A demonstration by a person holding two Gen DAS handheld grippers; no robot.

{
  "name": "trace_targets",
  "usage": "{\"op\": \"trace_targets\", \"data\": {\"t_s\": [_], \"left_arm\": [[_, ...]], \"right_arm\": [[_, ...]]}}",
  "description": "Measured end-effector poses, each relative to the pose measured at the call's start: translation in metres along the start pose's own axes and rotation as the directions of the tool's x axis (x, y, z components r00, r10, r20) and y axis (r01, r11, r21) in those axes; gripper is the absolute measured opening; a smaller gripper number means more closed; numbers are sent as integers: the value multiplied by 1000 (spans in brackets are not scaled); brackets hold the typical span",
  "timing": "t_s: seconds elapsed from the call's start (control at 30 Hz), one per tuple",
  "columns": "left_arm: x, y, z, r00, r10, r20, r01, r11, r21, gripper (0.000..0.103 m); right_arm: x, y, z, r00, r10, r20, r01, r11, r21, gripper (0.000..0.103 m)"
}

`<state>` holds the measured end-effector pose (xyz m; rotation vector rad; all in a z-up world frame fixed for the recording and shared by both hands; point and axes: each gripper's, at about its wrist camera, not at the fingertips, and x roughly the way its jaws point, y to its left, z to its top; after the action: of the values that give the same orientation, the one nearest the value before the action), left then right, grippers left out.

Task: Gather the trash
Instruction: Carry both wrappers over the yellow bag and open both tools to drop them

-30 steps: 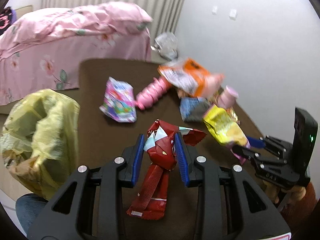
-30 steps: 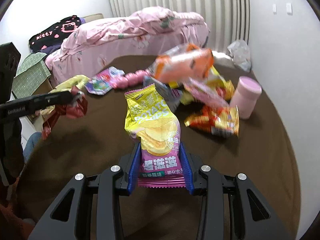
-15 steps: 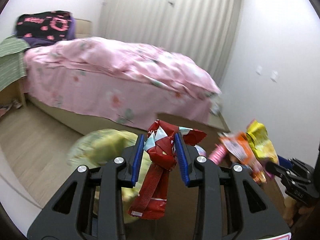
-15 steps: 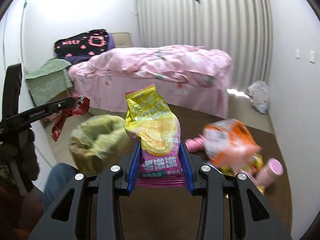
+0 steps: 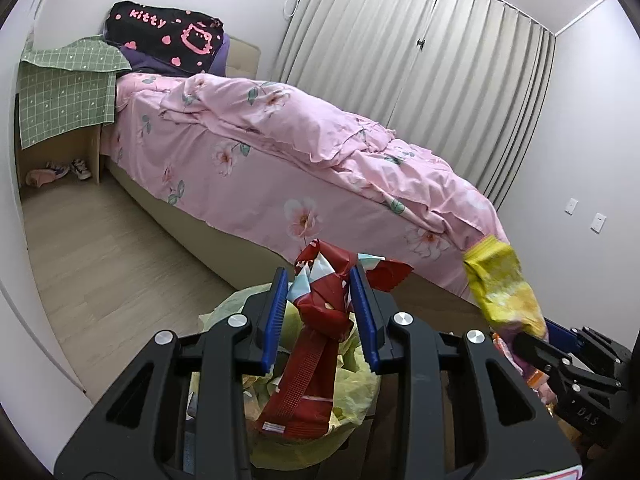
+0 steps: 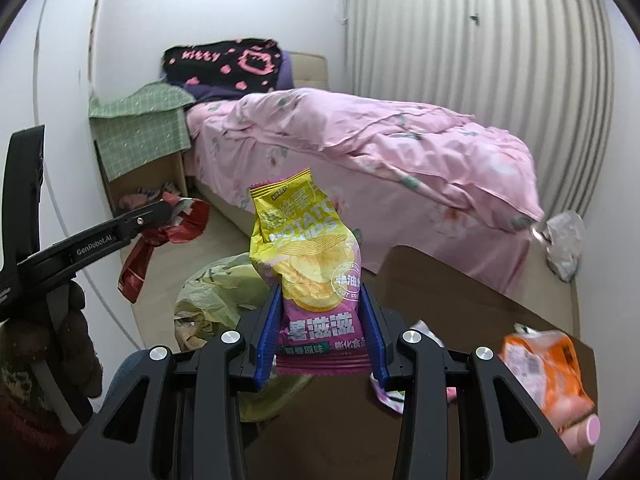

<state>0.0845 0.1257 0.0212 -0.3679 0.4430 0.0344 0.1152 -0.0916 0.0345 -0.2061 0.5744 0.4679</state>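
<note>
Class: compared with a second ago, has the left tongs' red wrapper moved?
Yes. The red wrapper has left the table and now hangs over the yellow bag.

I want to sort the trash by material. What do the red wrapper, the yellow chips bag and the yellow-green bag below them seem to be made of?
Red wrapper: probably glossy plastic film or foil laminate; it keeps sharp creases. Yellow chips bag: printed plastic film, slightly shiny, with a serrated sealed edge. Yellow-green bag: thin, soft, half-translucent plastic, loosely crumpled.

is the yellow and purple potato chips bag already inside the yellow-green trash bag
No, the yellow and purple potato chips bag is clamped in the right gripper, above the yellow-green trash bag.
</note>
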Motion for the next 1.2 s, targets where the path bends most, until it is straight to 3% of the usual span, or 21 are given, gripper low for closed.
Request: {"op": "trace_targets", "data": {"t_s": [0.23,0.33,0.53,0.7,1.03,1.1,1.2], "left_arm": [[18,8,-11,999,-18,-32,17,1000,-24,30],[34,15,-18,995,-53,-86,47,997,-67,30],[64,28,-29,989,-20,-145,6,995,-96,30],[75,37,-28,989,6,-145,-25,991,-132,30],[92,47,-26,985,6,-173,-37,983,-178,30],[94,49,-22,987,-16,-162,-18,978,-206,44],[87,48,-16,992,-24,-124,-2,979,-204,55]], "right_arm": [[34,-7,2,996,74,-56,-72,996,50,36],[51,-7,-2,992,98,-83,-94,994,58,36],[85,-6,-12,982,130,-140,-125,991,49,36],[118,-9,-19,968,179,-178,-166,982,90,36],[150,-9,-23,955,233,-181,-216,970,112,39],[155,-10,-23,947,261,-190,-239,962,131,45],[156,-11,-25,938,292,-188,-267,953,145,52]]}}
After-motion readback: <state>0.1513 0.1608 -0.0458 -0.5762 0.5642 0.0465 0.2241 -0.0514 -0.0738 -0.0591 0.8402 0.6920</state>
